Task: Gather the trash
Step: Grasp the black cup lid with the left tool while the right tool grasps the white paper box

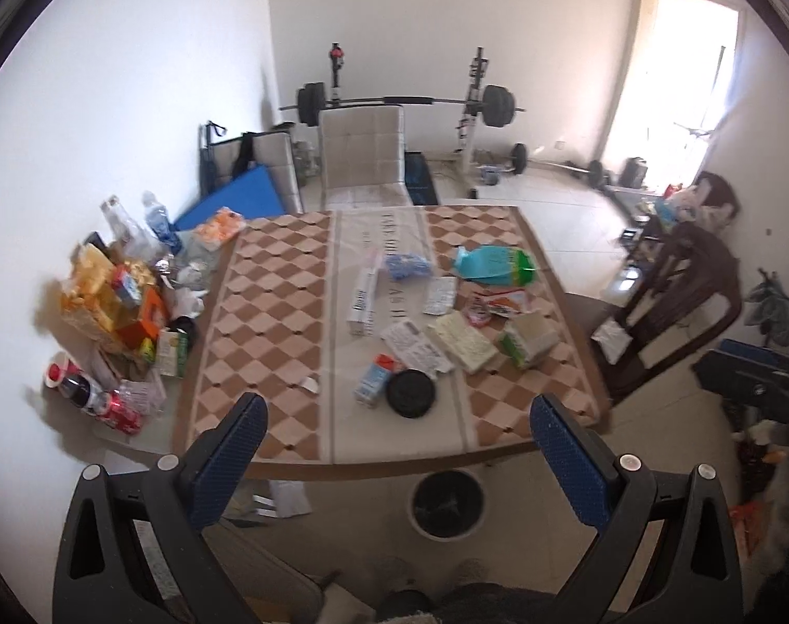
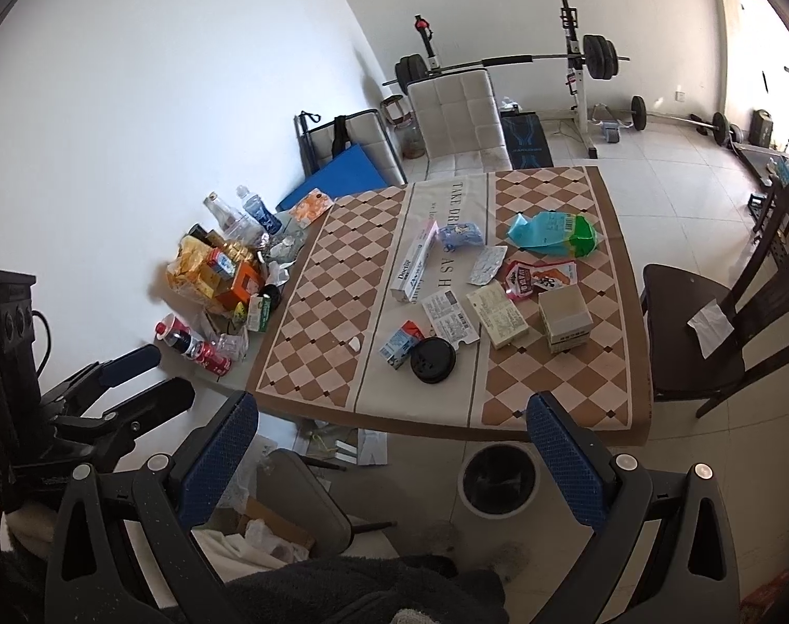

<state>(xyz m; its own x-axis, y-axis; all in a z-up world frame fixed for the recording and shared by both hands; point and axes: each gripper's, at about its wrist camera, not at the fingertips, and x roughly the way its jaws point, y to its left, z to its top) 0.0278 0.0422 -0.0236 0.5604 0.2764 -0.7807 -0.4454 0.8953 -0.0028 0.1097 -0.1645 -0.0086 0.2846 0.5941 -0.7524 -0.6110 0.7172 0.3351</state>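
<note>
Both the left gripper [image 1: 397, 439] and right gripper [image 2: 392, 439] hover with fingers spread, empty, above the litter-strewn surface [image 2: 311, 312] and the bin [image 2: 500, 478] at lower centre.

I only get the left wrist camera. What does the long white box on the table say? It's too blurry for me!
Observer: In the right wrist view, the long white box has "Doctor" printed near its closer end.
Operator: Is my other tool holding any trash?
Observer: No. The right tool is open, with nothing between its fingers.
Operator: What's on the floor beside the grey seat?
Observer: A piece of brown cardboard with crumpled white paper against it.
</note>
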